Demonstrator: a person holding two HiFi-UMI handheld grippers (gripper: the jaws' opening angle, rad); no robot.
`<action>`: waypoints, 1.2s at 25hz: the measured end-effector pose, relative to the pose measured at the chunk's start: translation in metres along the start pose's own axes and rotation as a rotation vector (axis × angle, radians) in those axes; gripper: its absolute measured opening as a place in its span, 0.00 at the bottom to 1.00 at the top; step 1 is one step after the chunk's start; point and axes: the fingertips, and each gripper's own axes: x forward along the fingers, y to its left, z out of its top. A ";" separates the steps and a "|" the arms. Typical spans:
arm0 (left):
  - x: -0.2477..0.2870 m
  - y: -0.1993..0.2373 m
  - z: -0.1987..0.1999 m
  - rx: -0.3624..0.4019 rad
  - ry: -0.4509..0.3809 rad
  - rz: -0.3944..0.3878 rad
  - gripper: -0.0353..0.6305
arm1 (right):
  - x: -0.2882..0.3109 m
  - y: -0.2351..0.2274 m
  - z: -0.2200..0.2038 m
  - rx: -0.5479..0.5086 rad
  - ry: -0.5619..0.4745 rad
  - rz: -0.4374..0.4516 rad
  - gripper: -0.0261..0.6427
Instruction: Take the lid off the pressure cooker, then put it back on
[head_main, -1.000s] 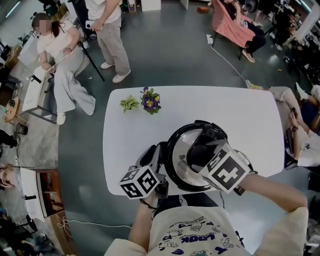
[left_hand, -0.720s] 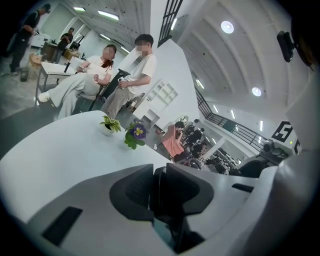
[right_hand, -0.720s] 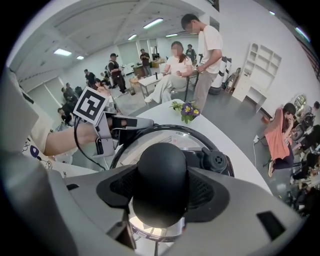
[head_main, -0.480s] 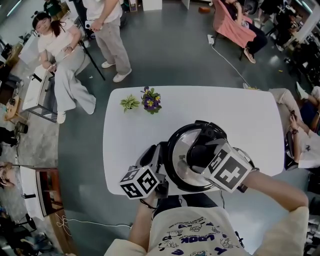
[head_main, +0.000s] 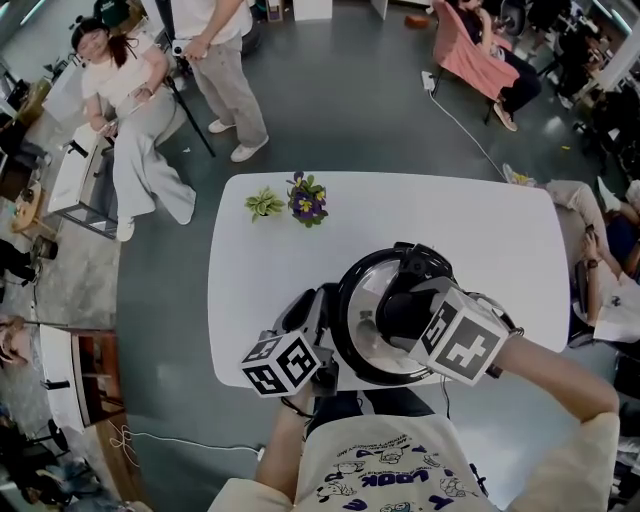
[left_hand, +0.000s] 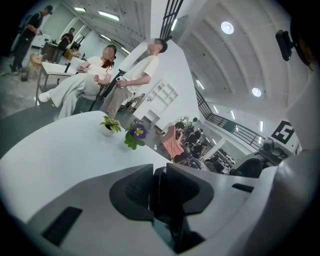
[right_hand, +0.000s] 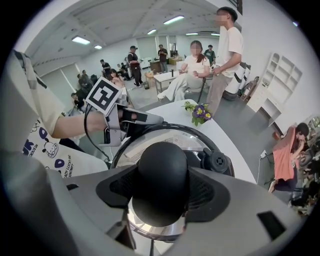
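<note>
The pressure cooker (head_main: 342, 300) sits at the near edge of the table (head_main: 470, 220), right in front of me, with its steel lid (head_main: 365, 310) on the pot. My right gripper (right_hand: 162, 192) comes down from above, both pads pressed against the round black knob (right_hand: 162, 170) in the middle of the lid. My left gripper (left_hand: 159, 192) is clamped on the thin black side handle (left_hand: 161, 200) at the cooker's left, bracing the pot.

My main worry is the knob. It is smooth and ball-shaped, and my pads meet it only at its widest part, so a tilted pull could let it pop out of my grip and drop the lid back with a bang. I cannot tell whether the lid is locked. If it is, a straight lift would haul the whole pot up or drag it toward me, and so close to the near edge it could go over. My left hold is on a narrow handle, so a hard twist of the lid might swing the pot around it. The flowers (head_main: 306, 200) at the far left corner stand well apart and are in no danger.
</note>
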 end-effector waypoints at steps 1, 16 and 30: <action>-0.001 0.000 0.000 0.000 -0.002 0.001 0.19 | 0.000 0.001 0.000 -0.017 0.001 0.004 0.50; -0.001 -0.002 0.001 -0.002 -0.014 0.010 0.19 | -0.001 0.008 -0.001 -0.288 0.042 0.085 0.50; -0.001 -0.001 0.001 0.020 -0.030 0.035 0.19 | 0.000 0.008 -0.003 -0.295 0.065 0.085 0.50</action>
